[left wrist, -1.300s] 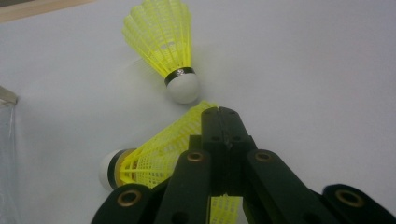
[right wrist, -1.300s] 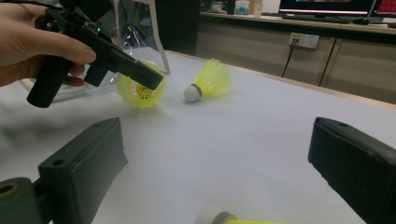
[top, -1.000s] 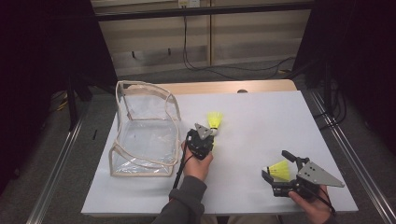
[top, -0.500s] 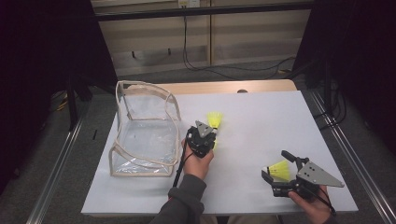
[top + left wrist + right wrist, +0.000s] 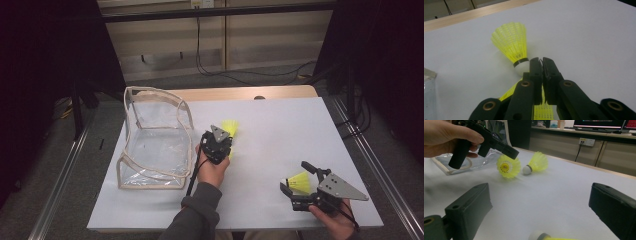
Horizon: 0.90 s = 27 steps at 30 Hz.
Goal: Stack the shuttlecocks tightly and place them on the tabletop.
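My left gripper (image 5: 542, 61) is shut on the skirt rim of a yellow shuttlecock (image 5: 507, 166), which hangs under its jaws just above the white table (image 5: 280, 130). In the high view this gripper (image 5: 223, 141) sits mid-table beside a clear bag. Just beyond its tips a second yellow shuttlecock (image 5: 512, 42) lies on its side, white cork toward the jaws. At the front right my right gripper (image 5: 296, 177) stands open, and a third shuttlecock (image 5: 300, 181) lies between its jaws untouched, its cork (image 5: 537, 236) showing at the bottom of the right gripper view.
A clear plastic bag (image 5: 155, 140) with pale trim stands open on the table's left part, close to my left hand. A wooden strip (image 5: 240, 93) borders the far edge. Metal rails run along both sides of the table.
My left hand has shifted only slightly beside the lying shuttlecock. The right gripper has kept still.
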Motion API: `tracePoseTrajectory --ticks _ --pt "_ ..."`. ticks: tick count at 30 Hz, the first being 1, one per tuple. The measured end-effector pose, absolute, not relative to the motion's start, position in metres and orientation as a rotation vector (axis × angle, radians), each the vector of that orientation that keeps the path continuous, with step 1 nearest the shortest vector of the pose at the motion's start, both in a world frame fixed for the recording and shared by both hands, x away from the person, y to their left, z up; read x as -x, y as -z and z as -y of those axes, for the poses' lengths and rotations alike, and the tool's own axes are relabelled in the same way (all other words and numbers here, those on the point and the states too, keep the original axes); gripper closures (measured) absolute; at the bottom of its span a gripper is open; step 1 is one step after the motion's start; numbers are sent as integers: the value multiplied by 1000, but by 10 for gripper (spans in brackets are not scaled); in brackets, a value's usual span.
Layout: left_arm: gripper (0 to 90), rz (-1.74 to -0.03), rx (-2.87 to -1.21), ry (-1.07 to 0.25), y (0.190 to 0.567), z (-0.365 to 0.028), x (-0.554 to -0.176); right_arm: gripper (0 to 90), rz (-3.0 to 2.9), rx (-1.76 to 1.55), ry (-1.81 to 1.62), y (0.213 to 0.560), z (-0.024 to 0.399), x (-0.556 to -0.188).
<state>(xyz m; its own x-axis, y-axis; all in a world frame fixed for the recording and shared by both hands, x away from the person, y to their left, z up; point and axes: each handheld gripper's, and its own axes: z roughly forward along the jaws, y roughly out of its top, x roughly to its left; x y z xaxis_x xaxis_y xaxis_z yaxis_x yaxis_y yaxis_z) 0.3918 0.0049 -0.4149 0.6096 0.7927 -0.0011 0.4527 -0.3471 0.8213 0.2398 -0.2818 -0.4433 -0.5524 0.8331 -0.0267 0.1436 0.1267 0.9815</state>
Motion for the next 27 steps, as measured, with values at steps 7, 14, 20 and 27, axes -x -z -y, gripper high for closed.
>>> tracePoseTrajectory --ticks 7,14,20,27 --pt "858 -977 -1997 -502 413 -4 -394 33 -1806 -943 -1463 443 282 -240" --pt "816 -965 -1981 -484 412 -4 -395 33 -1805 -944 -1467 444 282 -240" --pt "777 -951 -1971 -514 405 -5 -395 33 -1806 -945 -1463 443 282 -240" --pt "733 -970 -1974 -522 406 -11 -400 33 -1807 -943 -1462 444 282 -240"
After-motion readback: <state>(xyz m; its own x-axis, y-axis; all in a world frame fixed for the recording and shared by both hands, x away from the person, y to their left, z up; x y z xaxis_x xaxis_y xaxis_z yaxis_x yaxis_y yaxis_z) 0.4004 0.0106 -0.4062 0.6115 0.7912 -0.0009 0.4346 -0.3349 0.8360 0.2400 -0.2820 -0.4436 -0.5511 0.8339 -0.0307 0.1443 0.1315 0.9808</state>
